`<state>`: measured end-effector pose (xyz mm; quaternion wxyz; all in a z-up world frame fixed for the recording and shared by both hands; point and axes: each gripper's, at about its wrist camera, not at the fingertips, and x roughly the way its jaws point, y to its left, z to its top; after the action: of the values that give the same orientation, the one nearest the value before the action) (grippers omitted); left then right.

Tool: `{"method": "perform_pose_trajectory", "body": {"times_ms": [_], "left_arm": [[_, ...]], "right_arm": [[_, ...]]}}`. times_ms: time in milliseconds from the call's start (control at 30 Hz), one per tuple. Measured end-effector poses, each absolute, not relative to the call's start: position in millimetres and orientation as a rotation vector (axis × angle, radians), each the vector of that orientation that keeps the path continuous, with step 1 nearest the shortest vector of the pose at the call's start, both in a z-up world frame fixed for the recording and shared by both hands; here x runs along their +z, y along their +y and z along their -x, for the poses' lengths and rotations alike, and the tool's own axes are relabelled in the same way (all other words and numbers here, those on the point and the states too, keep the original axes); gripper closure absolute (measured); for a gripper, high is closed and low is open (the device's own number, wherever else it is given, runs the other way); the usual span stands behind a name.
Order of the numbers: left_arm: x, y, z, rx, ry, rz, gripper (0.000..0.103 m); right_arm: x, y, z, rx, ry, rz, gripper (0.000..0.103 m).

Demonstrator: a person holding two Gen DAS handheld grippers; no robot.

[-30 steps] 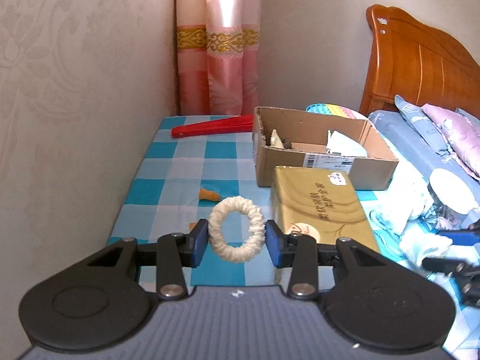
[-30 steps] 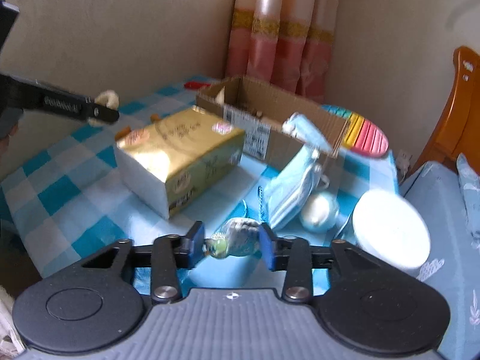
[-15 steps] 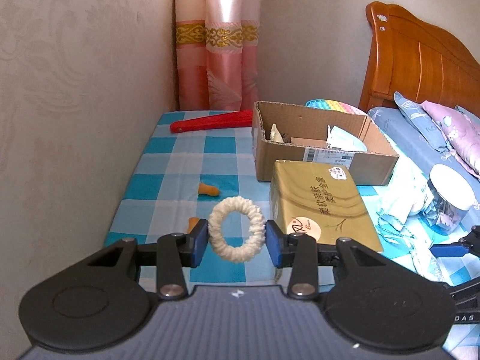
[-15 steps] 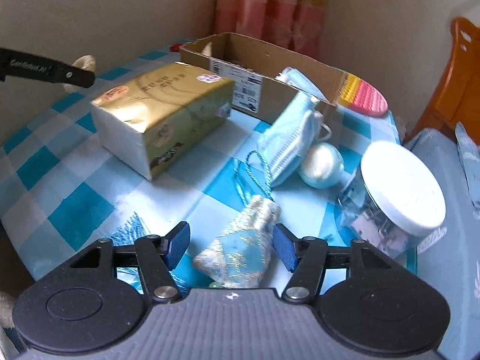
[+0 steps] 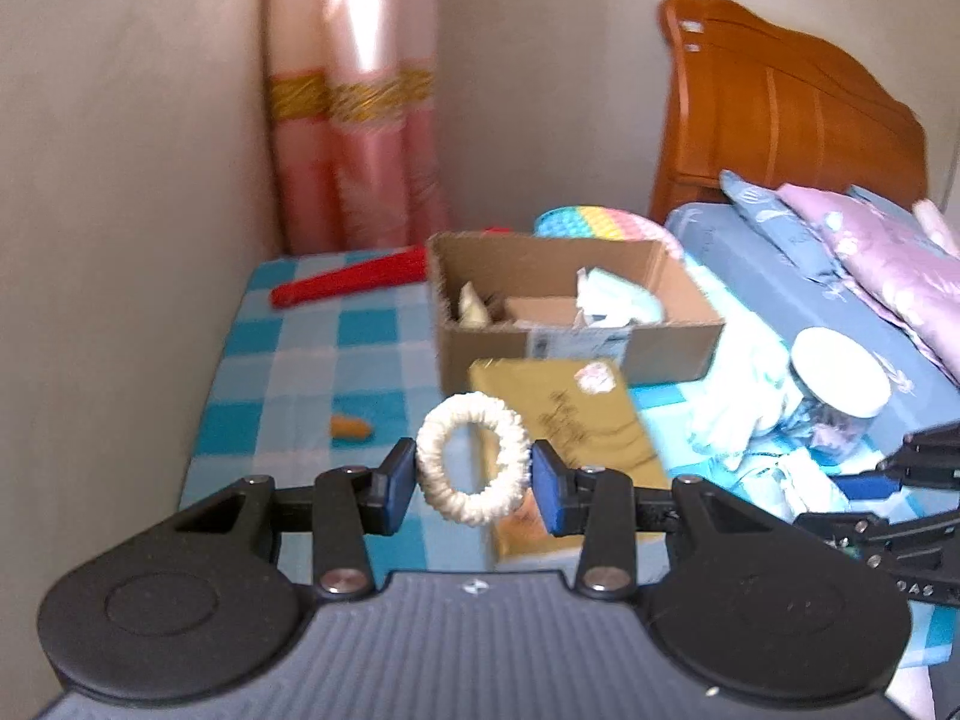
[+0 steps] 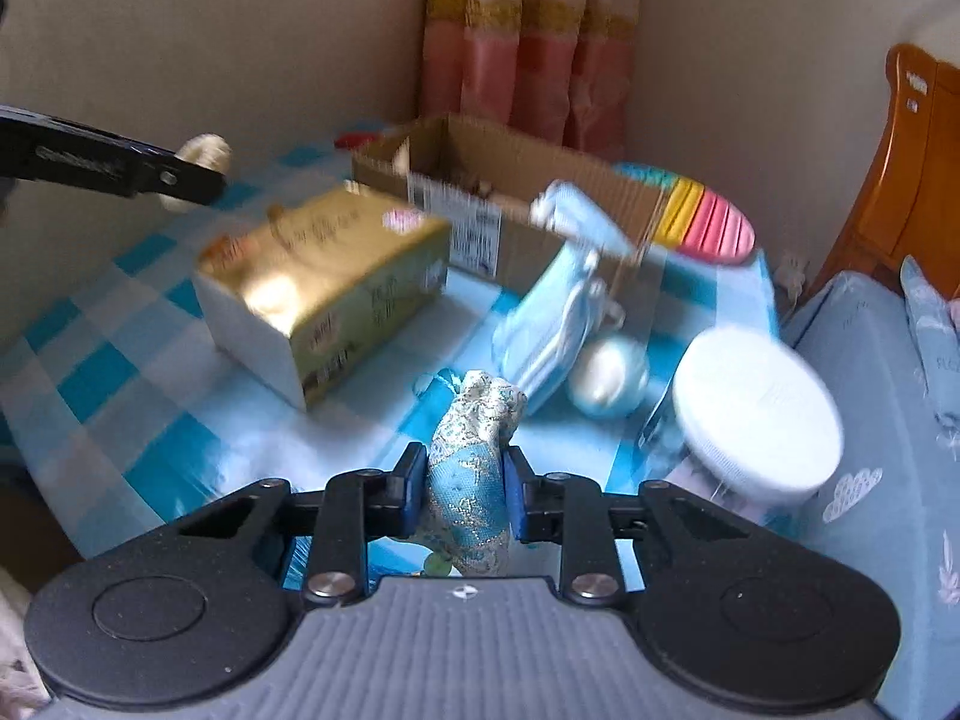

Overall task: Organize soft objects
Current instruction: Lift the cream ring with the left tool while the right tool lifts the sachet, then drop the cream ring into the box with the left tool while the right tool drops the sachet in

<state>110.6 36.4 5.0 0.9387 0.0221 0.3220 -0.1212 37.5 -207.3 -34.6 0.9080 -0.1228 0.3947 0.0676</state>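
My left gripper point(image 5: 473, 478) is shut on a cream scrunchie point(image 5: 474, 457) and holds it above the checkered table, short of the open cardboard box point(image 5: 570, 306). My right gripper point(image 6: 467, 489) is shut on a blue and gold brocade pouch point(image 6: 471, 474), lifted off the table. The left gripper with the scrunchie point(image 6: 204, 159) also shows at the left of the right wrist view. The box point(image 6: 510, 192) holds a few small items and a face mask.
A gold tissue pack point(image 6: 324, 276) lies in front of the box. A blue face mask point(image 6: 558, 312), a pale ball point(image 6: 609, 375) and a white-lidded jar point(image 6: 756, 414) sit at the right. A red fan point(image 5: 348, 282), orange bits point(image 5: 351, 427), a rainbow pad point(image 5: 600, 222), wall and bed surround the table.
My right gripper closed on the pouch and raised it from the table. My left gripper moved right and forward with the scrunchie, now over the tissue pack.
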Motion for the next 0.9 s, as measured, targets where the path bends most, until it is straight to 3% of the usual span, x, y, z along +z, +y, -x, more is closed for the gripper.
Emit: {"method": "perform_pose_trajectory", "body": {"times_ms": [333,567,600,667,900], "left_arm": [[47.6,-11.4,-178.0,-0.413,0.592,-0.124,0.062],[36.7,-36.2,-250.5,-0.420,0.650,-0.172,0.061],[32.5,-37.3,-258.4,-0.412,0.663,-0.172,0.058],[23.9,-36.7,-270.6,-0.406,0.697,-0.157,0.026],[25.1,-7.9,-239.0,-0.347,0.655,-0.093,0.016]], "right_arm": [[22.2,-218.5,-46.1,0.159,0.703,0.263,0.072],[48.2,-229.2,-61.5,0.141,0.645,0.294,0.072],[51.5,-230.4,-64.2,0.139,0.638,0.294,0.072],[57.7,-232.9,-69.1,0.140,0.625,0.298,0.072],[74.8,-235.1,-99.2,0.183,0.596,0.356,0.072]]}}
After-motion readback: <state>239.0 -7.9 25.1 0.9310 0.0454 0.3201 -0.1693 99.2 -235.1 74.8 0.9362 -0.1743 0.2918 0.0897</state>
